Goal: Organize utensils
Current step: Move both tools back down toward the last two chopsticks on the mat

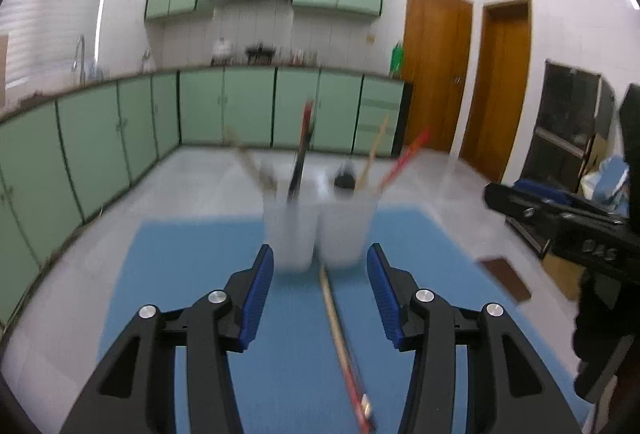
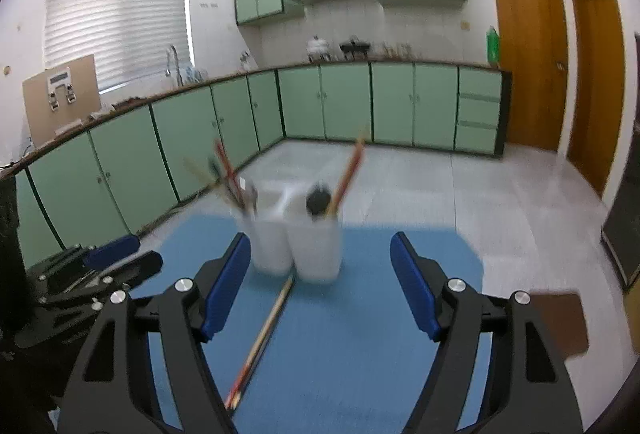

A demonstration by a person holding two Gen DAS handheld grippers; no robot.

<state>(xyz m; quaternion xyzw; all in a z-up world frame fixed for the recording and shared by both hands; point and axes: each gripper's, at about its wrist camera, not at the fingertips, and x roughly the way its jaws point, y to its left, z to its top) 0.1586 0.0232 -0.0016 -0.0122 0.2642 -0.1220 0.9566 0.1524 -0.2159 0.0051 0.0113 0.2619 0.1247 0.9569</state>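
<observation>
Two white holder cups stand side by side at the far end of a blue mat (image 1: pixel 180 266), the left cup (image 1: pixel 290 230) and the right cup (image 1: pixel 348 230), each with several chopsticks and utensils sticking up. A pair of chopsticks (image 1: pixel 344 350) lies flat on the mat in front of the cups. My left gripper (image 1: pixel 320 266) stands open, its blue pads apart above the lying chopsticks and short of the cups. In the right wrist view the cups (image 2: pixel 298 246) and the lying chopsticks (image 2: pixel 262 342) show again; my right gripper (image 2: pixel 320 254) is open, nothing between its pads.
The mat (image 2: pixel 380 314) lies on a pale table. A brown patch (image 2: pixel 564 322) sits at the table's right edge. The other gripper's black body shows at the right (image 1: pixel 560 218) of the left view and at the left (image 2: pixel 92 274) of the right view. Green kitchen cabinets stand behind.
</observation>
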